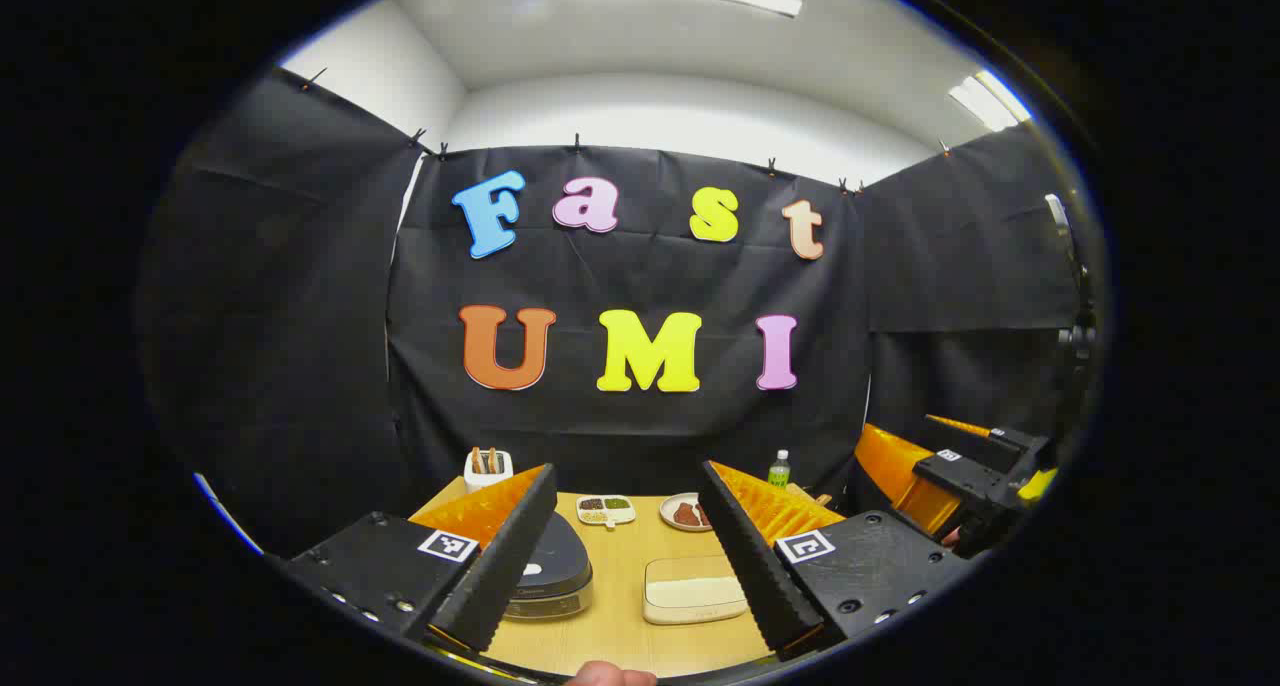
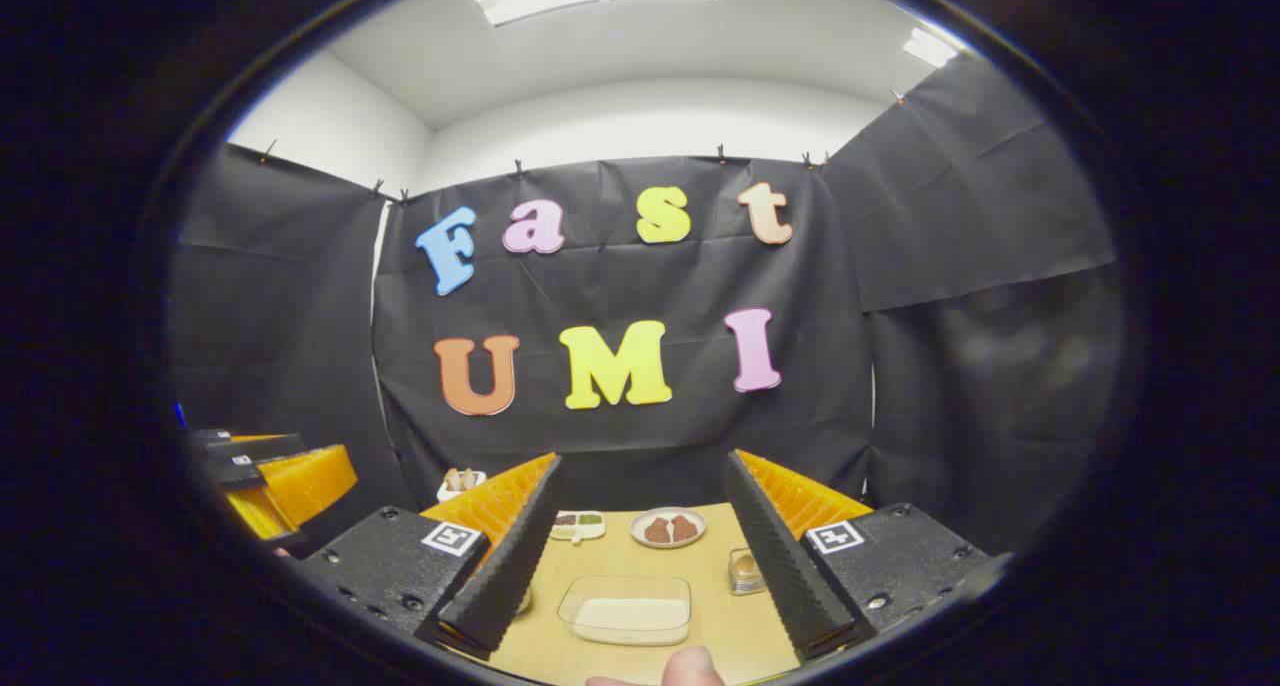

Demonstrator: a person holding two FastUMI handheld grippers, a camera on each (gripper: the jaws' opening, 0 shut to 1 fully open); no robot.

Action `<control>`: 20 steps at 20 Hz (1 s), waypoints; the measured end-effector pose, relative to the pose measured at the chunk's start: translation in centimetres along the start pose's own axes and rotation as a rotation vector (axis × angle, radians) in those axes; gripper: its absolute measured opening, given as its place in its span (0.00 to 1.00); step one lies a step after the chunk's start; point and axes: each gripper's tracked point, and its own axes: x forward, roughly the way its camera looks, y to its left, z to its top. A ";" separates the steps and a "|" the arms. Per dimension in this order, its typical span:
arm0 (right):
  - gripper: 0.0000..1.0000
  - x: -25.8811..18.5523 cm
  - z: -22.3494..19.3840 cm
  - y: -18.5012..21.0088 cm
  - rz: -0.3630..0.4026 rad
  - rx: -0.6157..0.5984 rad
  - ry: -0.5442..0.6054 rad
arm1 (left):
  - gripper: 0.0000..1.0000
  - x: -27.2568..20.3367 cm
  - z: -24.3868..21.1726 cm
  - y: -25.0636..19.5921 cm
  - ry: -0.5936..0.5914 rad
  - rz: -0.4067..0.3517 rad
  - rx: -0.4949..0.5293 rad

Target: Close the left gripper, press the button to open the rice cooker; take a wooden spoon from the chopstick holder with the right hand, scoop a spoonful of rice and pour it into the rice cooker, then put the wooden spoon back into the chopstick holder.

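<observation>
**Side dishes sitting along the far edge of the surface**

A divided dish [image 1: 605, 508] of dark and green fillings is sitting near the far edge of the wooden surface [image 1: 620, 626]. Just beside it, toward the right, a round plate [image 1: 684, 512] is holding brown pieces. A green-labelled bottle [image 1: 779, 468] is standing upright at the far right corner. A small clear container [image 2: 744, 570] is resting nearer the right edge.
</observation>
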 end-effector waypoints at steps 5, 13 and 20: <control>1.00 0.7 0.0 0.9 0.011 0.005 0.010 | 0.93 0.1 -0.1 2.2 0.016 0.021 -0.013; 1.00 2.1 -0.9 1.9 0.014 0.046 0.050 | 0.94 0.9 -0.8 2.9 0.041 0.019 0.016; 1.00 2.2 -1.1 2.7 0.028 0.047 0.058 | 0.94 0.9 -1.2 3.3 0.047 0.029 0.029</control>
